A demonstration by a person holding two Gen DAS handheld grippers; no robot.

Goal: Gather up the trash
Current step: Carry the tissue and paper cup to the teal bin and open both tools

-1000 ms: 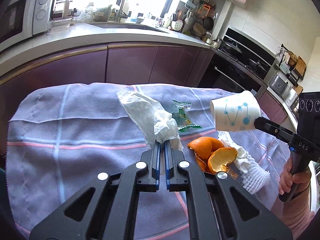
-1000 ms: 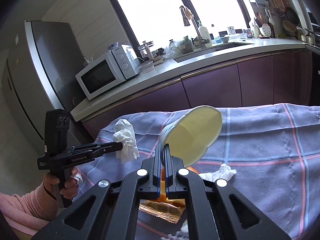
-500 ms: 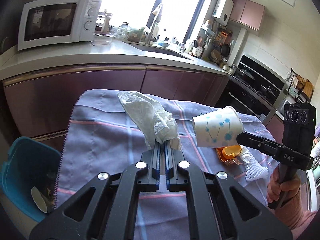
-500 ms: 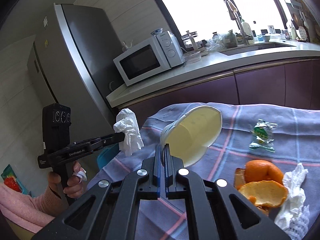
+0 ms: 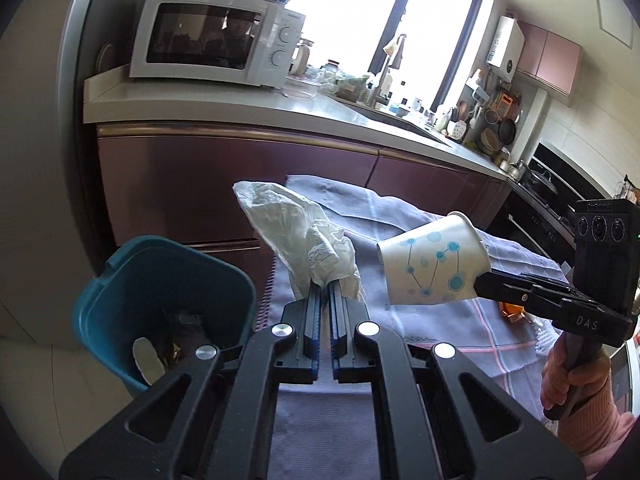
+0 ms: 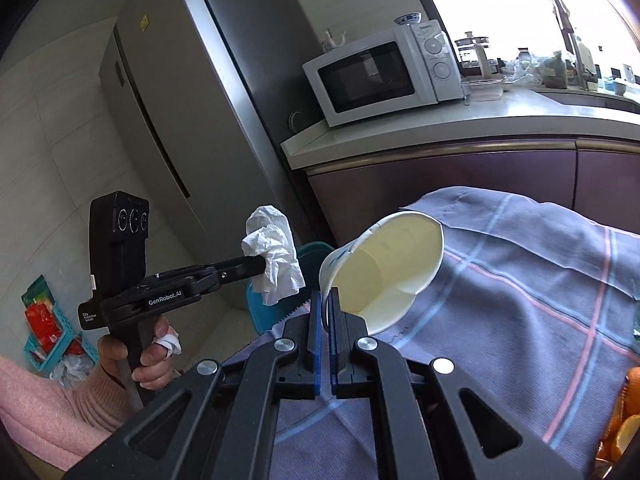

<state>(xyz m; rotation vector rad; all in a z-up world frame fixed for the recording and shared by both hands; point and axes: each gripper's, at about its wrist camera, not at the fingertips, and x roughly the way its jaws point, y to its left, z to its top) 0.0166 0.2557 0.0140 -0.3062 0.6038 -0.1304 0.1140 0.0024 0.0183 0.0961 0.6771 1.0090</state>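
Observation:
My left gripper (image 5: 323, 287) is shut on a crumpled white plastic bag (image 5: 296, 232), held in the air over the table's left edge. Just left of it and lower stands a teal trash bin (image 5: 160, 292) with scraps inside. My right gripper (image 6: 327, 300) is shut on the rim of a white paper cup (image 6: 388, 268) with blue dots, tilted on its side, mouth toward the right wrist camera. The cup (image 5: 434, 266) hangs to the right of the bag. In the right wrist view the left gripper (image 6: 258, 266) carries the bag (image 6: 274, 258), and the bin (image 6: 276, 312) peeks out behind it.
A checked purple cloth (image 5: 408, 216) covers the table. Orange peel (image 6: 624, 412) lies at the right edge, with white netting (image 5: 546, 338) below the right gripper. Purple cabinets (image 5: 208, 184), a microwave (image 5: 216, 36) and a grey fridge (image 6: 192, 92) stand behind. A hand (image 5: 568, 376) holds the right gripper.
Both grippers have swung left across the table with the bag and the cup. The teal bin has come into view beside the left gripper, and the peel has slid toward the right edge.

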